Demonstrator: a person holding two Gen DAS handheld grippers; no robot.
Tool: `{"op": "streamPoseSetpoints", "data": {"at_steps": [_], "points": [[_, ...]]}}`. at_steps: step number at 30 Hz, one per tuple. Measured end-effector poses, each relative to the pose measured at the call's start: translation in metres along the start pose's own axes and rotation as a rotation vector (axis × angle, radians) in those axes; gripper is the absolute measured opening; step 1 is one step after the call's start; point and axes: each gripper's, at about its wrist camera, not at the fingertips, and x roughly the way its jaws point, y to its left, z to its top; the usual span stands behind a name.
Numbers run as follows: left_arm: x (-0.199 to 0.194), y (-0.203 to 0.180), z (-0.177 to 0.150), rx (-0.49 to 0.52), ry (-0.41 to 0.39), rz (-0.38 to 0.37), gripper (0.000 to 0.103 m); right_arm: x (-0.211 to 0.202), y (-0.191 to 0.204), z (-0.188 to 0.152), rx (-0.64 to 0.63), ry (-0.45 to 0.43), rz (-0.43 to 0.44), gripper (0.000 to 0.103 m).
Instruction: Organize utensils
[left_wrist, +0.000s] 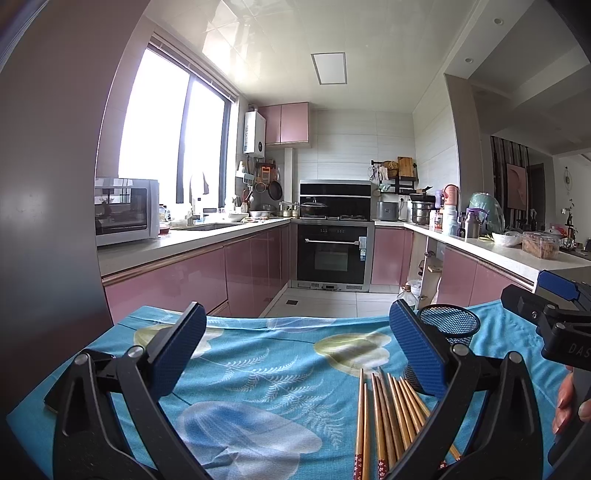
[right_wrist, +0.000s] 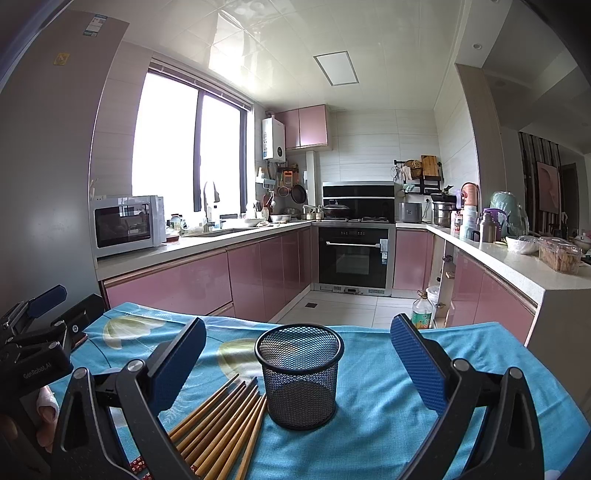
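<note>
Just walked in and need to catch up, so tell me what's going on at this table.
A person holds a gripper in each hand over a table with a blue patterned cloth. A bundle of wooden chopsticks lies flat on the cloth beside an upright black mesh holder, which looks empty. The left gripper and the right gripper are both open and hold nothing. No chopstick is in the holder yet.

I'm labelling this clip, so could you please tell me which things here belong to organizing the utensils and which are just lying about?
Part of the job:
chopsticks
mesh cup

Just lying about:
microwave
oil bottle
biscuit box
tablecloth
</note>
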Motion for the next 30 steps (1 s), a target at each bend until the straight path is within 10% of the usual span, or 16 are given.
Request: {"op": "streamPoseSetpoints", "data": {"at_steps": [30], "points": [[-0.0018, -0.0006, 0.0007, 0.004, -0.001, -0.004, 0.098, -0.0006, -0.0016, 0.001, 0.005, 0.002, 0.003, 0.097]]}}
